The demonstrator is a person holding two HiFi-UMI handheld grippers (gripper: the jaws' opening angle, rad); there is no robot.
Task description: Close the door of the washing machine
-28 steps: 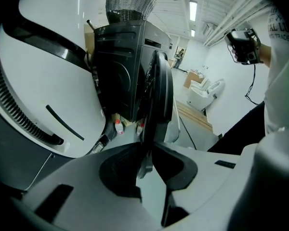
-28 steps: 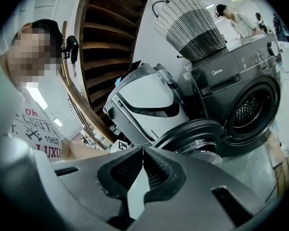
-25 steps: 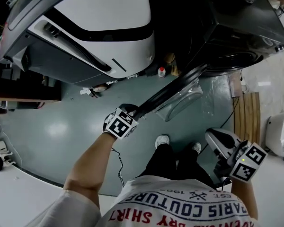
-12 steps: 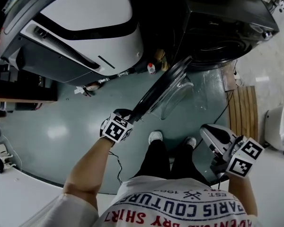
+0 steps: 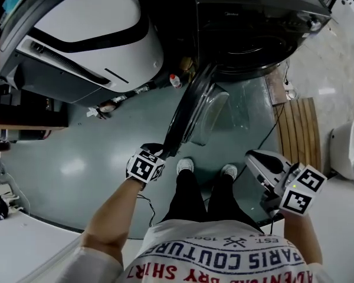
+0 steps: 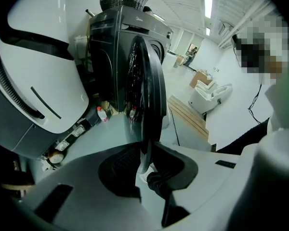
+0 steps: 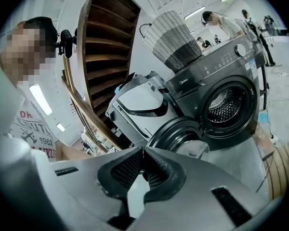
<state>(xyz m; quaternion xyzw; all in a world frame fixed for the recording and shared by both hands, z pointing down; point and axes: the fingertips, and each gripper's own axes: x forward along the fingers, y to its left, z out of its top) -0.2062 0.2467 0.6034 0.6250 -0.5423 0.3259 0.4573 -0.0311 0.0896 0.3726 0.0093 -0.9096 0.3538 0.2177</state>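
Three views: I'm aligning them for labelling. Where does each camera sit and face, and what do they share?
Head view: on the person's head, facing steeply down at the door, left gripper, right gripper; forearms and legs show.
Left gripper view: on the left gripper, looking along jaws closed on the door's rim; likely a leg at right.
Right gripper view: on the right gripper, looking over shut, empty jaws at the washing machine's open drum; shirt at left.
Shared: all three show the door.
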